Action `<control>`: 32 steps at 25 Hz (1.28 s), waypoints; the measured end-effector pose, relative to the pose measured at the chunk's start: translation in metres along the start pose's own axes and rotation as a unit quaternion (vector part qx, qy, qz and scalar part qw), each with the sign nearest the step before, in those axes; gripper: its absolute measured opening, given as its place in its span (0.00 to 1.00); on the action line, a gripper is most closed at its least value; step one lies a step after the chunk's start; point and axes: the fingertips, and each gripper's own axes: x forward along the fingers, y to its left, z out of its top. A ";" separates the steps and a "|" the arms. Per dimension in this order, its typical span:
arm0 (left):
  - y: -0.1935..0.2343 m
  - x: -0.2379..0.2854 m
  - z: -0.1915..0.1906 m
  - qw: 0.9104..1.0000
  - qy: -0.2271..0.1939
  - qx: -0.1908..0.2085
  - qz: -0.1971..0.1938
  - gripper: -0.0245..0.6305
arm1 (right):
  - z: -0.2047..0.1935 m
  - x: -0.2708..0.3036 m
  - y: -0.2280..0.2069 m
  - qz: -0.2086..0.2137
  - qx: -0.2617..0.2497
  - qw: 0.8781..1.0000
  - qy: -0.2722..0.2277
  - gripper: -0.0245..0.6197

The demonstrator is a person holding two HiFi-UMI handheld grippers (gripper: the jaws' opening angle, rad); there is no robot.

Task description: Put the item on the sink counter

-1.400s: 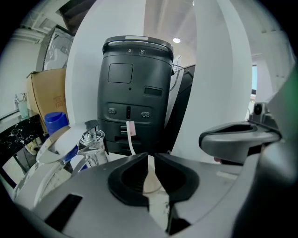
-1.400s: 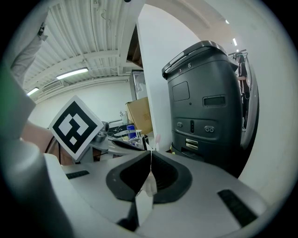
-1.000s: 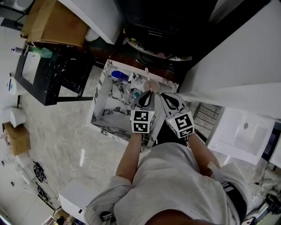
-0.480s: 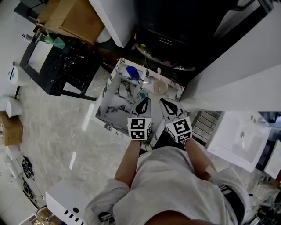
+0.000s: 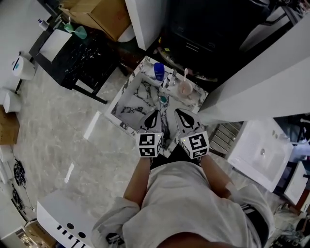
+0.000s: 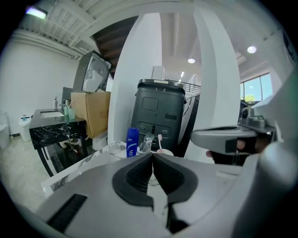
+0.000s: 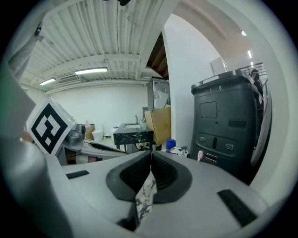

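A white marble sink counter (image 5: 127,92) stands in front of me in the head view. On its far rim are a blue bottle (image 5: 159,71), a faucet (image 5: 170,80) and a pink cup (image 5: 184,88) with a toothbrush in it. A small teal item (image 5: 163,100) lies in the basin. My left gripper (image 5: 151,116) and right gripper (image 5: 182,115) hover side by side over the near rim, both shut and empty. Past the jaws in the left gripper view are the blue bottle (image 6: 132,142) and the cup (image 6: 162,150). The right gripper view shows the bottle (image 7: 170,144).
A tall dark grey bin (image 5: 203,29) stands behind the counter. A black marble vanity (image 5: 82,53) and a cardboard box (image 5: 104,14) are at the left. A white wall panel (image 5: 261,82) and a white basin (image 5: 259,152) are at the right.
Both grippers have drawn back from the cup toward the counter's near rim. The head view has shifted, so the counter now sits higher and further right.
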 end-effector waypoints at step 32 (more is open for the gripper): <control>-0.058 -0.127 -0.038 0.999 -0.042 -0.013 0.025 0.05 | 0.002 -0.106 0.066 0.024 -0.040 0.999 0.001 0.05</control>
